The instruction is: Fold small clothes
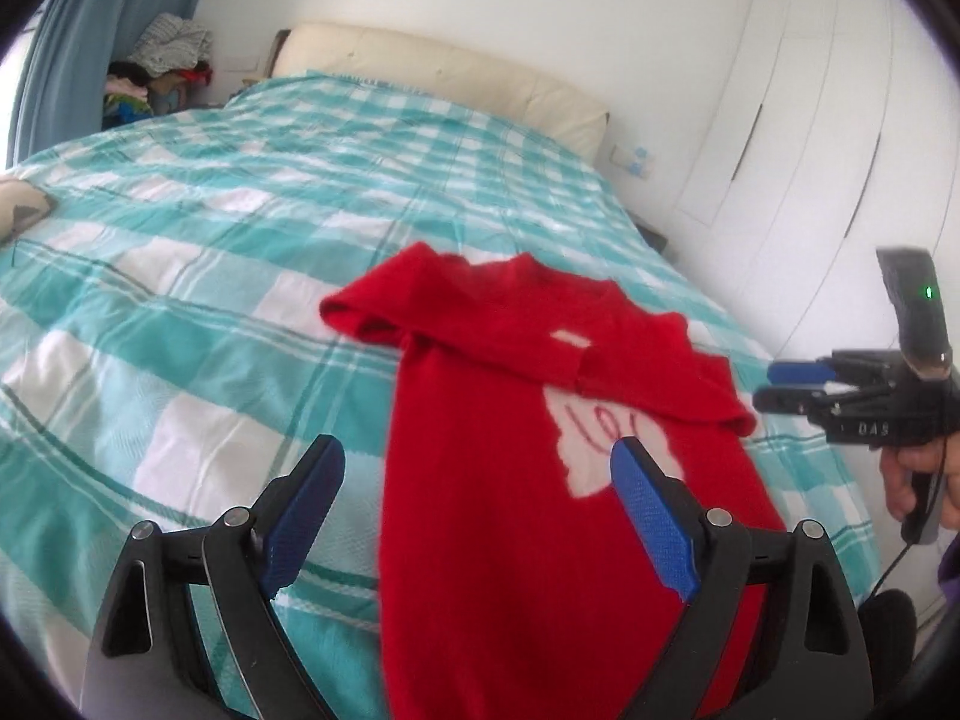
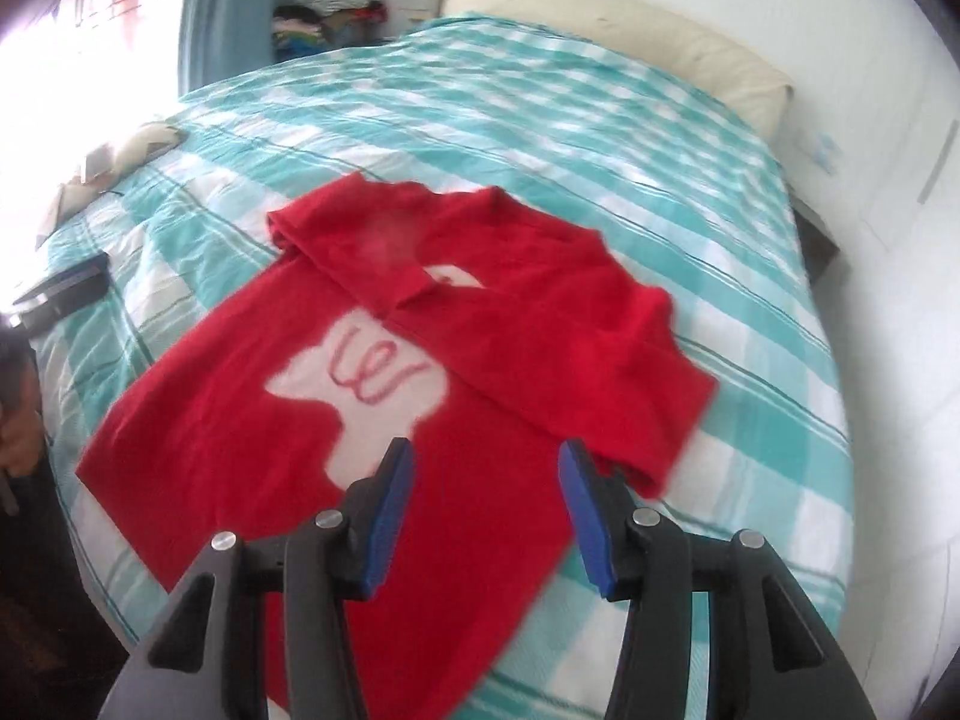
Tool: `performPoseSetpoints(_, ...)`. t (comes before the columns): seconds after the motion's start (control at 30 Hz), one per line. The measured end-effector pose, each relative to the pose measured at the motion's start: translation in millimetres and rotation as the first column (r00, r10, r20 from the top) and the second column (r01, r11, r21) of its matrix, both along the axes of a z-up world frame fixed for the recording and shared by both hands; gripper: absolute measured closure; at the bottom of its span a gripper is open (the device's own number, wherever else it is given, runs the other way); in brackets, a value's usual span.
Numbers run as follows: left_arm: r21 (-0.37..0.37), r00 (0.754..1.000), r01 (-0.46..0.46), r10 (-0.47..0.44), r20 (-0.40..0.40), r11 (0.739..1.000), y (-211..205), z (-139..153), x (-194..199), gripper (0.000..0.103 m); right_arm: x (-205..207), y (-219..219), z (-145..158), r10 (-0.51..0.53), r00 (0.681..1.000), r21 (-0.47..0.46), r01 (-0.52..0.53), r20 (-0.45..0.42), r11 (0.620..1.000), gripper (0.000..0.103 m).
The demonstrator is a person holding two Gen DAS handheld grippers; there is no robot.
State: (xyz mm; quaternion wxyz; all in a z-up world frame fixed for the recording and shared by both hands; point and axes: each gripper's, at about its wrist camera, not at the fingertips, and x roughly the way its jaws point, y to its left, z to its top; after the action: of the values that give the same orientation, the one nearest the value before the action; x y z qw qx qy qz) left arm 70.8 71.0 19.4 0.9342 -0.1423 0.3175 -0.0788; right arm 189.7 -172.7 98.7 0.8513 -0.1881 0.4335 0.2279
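Red knit fabric, a small sweater (image 1: 510, 480), lies flat on the teal-and-white checked bedspread (image 1: 210, 240), near the bed's front edge. We see its two sleeves folded inward across the chest, so that they partly cover the white patch (image 2: 360, 396) bearing red script; this placement narrows the garment into a long strip, which we judge prepares it for a lengthwise fold. Our left gripper (image 1: 480, 462) hangs above the lower body of the sweater with its blue pads spread wide and nothing between them. Our right gripper (image 2: 486, 462) also hangs clear of the cloth, its pads apart though less widely, likewise empty; in the left wrist view it shows beside the sweater's right edge. We judge both tools released so that the folded sleeves rest undisturbed. The hem end lies nearest us, out of full view beneath the grippers. Open bedspread extends well beyond the collar toward the cream headboard (image 1: 450, 72), giving free room for the next fold. A dark flat object (image 2: 66, 288) sits to the left, apart from the sweater.
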Motion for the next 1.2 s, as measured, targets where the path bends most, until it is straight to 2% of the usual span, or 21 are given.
performPoseSetpoints(0.07, 0.023, 0.995, 0.009, -0.007, -0.098, 1.000, -3.2, -13.2, 7.4, 0.013, 19.4, 32.2, -22.3, 0.039, 0.999, -0.027, -0.040, -0.019, 0.999, 0.054)
performPoseSetpoints(0.1, 0.017, 0.995, 0.023, -0.021, -0.102, 1.000, -2.2, -14.4, 8.5, 0.013, 27.8, 46.5, -35.6, 0.061, 0.998, -0.039, -0.062, -0.028, 0.997, 0.054)
performPoseSetpoints(0.2, 0.034, 0.998, -0.011, 0.014, -0.068, 0.999, 3.2, -11.0, 4.6, 0.012, 49.1, 79.2, -78.2, 0.091, 0.995, -0.096, -0.095, -0.046, 0.991, 0.055)
performPoseSetpoints(0.3, 0.017, 0.997, -0.036, 0.037, -0.069, 0.999, 9.9, -10.2, 6.4, 0.012, 70.9, 88.2, -110.4, 0.070, 0.996, -0.112, -0.076, -0.063, 0.991, 0.060)
performPoseSetpoints(0.33, 0.008, 0.996, -0.041, 0.042, -0.073, 0.999, 12.0, -11.0, 6.9, 0.012, 76.4, 86.0, -114.7, 0.061, 0.997, -0.100, -0.065, -0.051, 0.993, 0.067)
performPoseSetpoints(0.37, 0.004, 0.996, -0.044, 0.045, -0.079, 0.999, 13.3, -11.8, 7.2, 0.012, 82.1, 80.2, -113.9, 0.038, 0.998, -0.072, -0.041, -0.044, 0.997, 0.076)
performPoseSetpoints(0.4, 0.004, 0.995, -0.046, 0.046, -0.086, 0.999, 13.8, -12.6, 7.4, 0.012, 87.6, 70.3, -109.7, -0.010, 0.999, -0.044, 0.008, -0.040, 0.999, 0.097)
performPoseSetpoints(0.5, 0.010, 0.993, -0.045, 0.046, -0.105, 0.999, 14.0, -14.9, 8.2, 0.012, 94.9, 14.6, -76.8, -0.162, 0.987, 0.117, 0.161, 0.001, 0.980, 0.097)
performPoseSetpoints(0.57, 0.003, 0.993, -0.045, 0.046, -0.106, 0.999, 15.2, -14.4, 8.2, 0.012, 92.7, -42.1, -51.7, -0.281, 0.959, 0.205, 0.268, 0.036, 0.941, 0.097)
performPoseSetpoints(0.63, -0.010, 0.993, -0.051, 0.050, -0.104, 0.999, 17.7, -13.1, 6.8, 0.012, 85.2, -109.8, -30.4, -0.423, 0.905, 0.286, 0.392, 0.052, 0.874, 0.097)
performPoseSetpoints(0.67, -0.018, 0.993, -0.056, 0.054, -0.105, 0.998, 19.3, -12.6, 6.3, 0.012, 76.7, -146.3, -21.6, -0.497, 0.866, 0.325, 0.455, 0.056, 0.829, 0.097)
performPoseSetpoints(0.73, -0.031, 0.992, -0.068, 0.064, -0.112, 0.997, 23.1, -14.1, 5.9, 0.012, 54.2, -218.4, -12.6, -0.640, 0.766, 0.382, 0.576, 0.055, 0.723, 0.097)
performPoseSetpoints(0.8, -0.042, 0.989, -0.084, 0.078, -0.126, 0.996, 26.8, -17.0, 6.9, 0.012, 30.6, -276.4, -14.7, -0.746, 0.663, 0.389, 0.672, 0.060, 0.629, 0.097)
performPoseSetpoints(0.87, -0.056, 0.986, -0.097, 0.088, -0.145, 0.994, 30.3, -21.2, 9.3, 0.012, 11.3, -320.2, -27.5, -0.806, 0.591, 0.377, 0.740, 0.031, 0.558, 0.097)
performPoseSetpoints(0.97, -0.066, 0.981, -0.120, 0.107, -0.164, 0.991, 34.1, -27.2, 10.7, 0.012, -14.9, -362.3, -51.8, -0.874, 0.487, 0.371, 0.810, 0.003, 0.453, 0.097)
performPoseSetpoints(1.07, -0.058, 0.979, -0.135, 0.124, -0.164, 0.989, 36.2, -29.6, 9.8, 0.012, -36.1, -381.6, -71.4, -0.918, 0.396, 0.393, 0.849, -0.028, 0.355, 0.097)
performPoseSetpoints(1.13, -0.053, 0.976, -0.144, 0.133, -0.170, 0.988, 37.5, -31.4, 9.7, 0.012, -43.4, -394.1, -80.4, -0.933, 0.348, 0.394, 0.872, -0.086, 0.289, 0.097)
performPoseSetpoints(1.17, -0.055, 0.975, -0.145, 0.134, -0.175, 0.988, 38.8, -32.3, 10.5, 0.012, -46.1, -399.2, -81.3, -0.937, 0.333, 0.405, 0.874, -0.101, 0.267, 0.097)
performPoseSetpoints(1.2, -0.059, 0.975, -0.146, 0.133, -0.181, 0.988, 39.7, -33.0, 11.1, 0.012, -45.7, -399.7, -80.5, -0.944, 0.320, 0.380, 0.886, -0.084, 0.267, 0.097)
